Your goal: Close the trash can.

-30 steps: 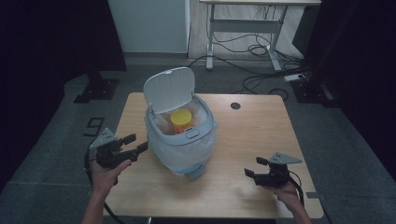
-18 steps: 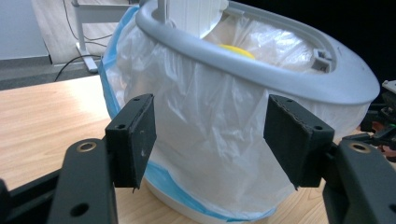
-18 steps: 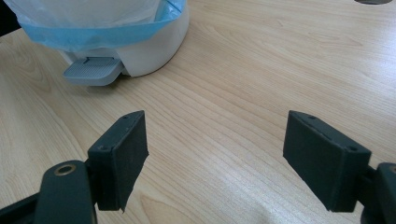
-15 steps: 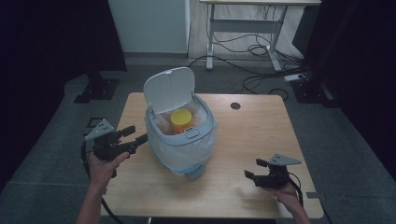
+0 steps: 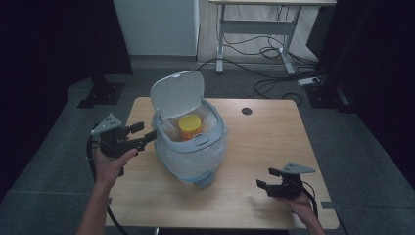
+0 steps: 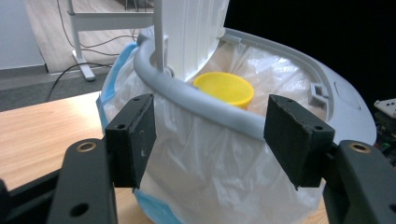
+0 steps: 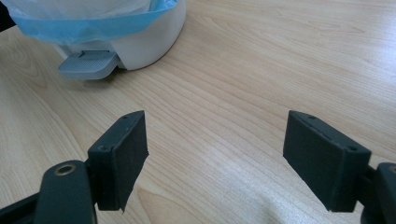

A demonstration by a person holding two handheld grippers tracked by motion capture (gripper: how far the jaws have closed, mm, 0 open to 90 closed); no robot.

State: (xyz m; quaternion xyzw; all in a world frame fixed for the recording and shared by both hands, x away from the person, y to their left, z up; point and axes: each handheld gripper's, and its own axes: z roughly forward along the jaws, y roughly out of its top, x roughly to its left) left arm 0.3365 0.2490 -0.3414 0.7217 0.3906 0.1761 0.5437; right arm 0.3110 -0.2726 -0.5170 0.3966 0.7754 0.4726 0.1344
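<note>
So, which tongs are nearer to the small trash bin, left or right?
Left. The left tongs hang open right at the trash bin, beside its rim. The right tongs are open low over the table, well apart from it.

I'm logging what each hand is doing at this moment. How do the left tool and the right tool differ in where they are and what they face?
The left tool is held up beside the bin, near its rim; the right tool sits low over the bare table, apart from the bin. The left tool faces the bin's bag and a yellow tub; the right tool faces wood and the bin's pedal. Both are open and hold nothing.
</note>
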